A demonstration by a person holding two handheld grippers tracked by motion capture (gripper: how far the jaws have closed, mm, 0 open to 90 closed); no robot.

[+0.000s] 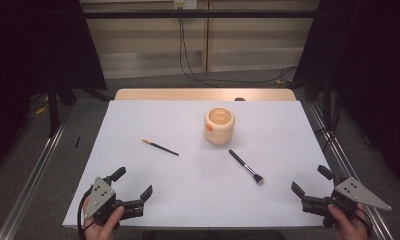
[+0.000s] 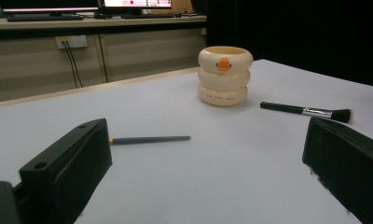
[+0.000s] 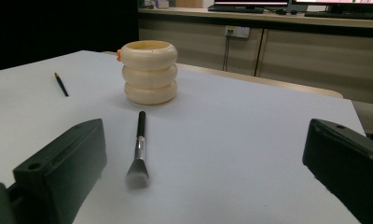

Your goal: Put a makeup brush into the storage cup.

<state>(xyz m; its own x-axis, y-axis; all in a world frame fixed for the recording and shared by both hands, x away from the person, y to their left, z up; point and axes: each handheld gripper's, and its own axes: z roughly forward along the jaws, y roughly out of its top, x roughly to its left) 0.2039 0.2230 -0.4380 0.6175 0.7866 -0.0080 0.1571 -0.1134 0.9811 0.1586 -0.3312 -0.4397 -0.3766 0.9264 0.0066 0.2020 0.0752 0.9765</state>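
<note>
Bench point(image 1: 153, 195): white-topped table, pale wood strip showing along its far edge.

Cream ribbed pot of three stacked rings with an orange duck-bill mark point(image 1: 219, 126) stands upright, right of centre, toward the far edge. In the left gripper view the pot point(image 2: 225, 76) shows the orange bill facing the camera; in the right gripper view the pot point(image 3: 149, 72) shows the bill only at its left rim.

Thin dark pencil-like brush with an orange tip point(image 1: 160, 147) lies flat, left of centre, well apart from the pot, orange end pointing to the far left corner. Seen also in the left gripper view point(image 2: 149, 139) and, small, in the right gripper view point(image 3: 61, 84).

Black-handled makeup brush with a silver ferrule and dark bristles point(image 1: 246, 167) lies flat near the pot's near side, not touching it, bristles toward the near right corner. Also in the left gripper view point(image 2: 306, 110) and the right gripper view point(image 3: 139, 150).

Left gripper point(image 1: 134, 184): at the near left corner, in the person's hand, jaws spread wide, nothing between them, touching none of the items.

Right gripper point(image 1: 311, 180): at the near right corner, likewise hand-held, jaws wide apart, empty; the makeup brush lies ahead of it, clear of both jaws.
</note>
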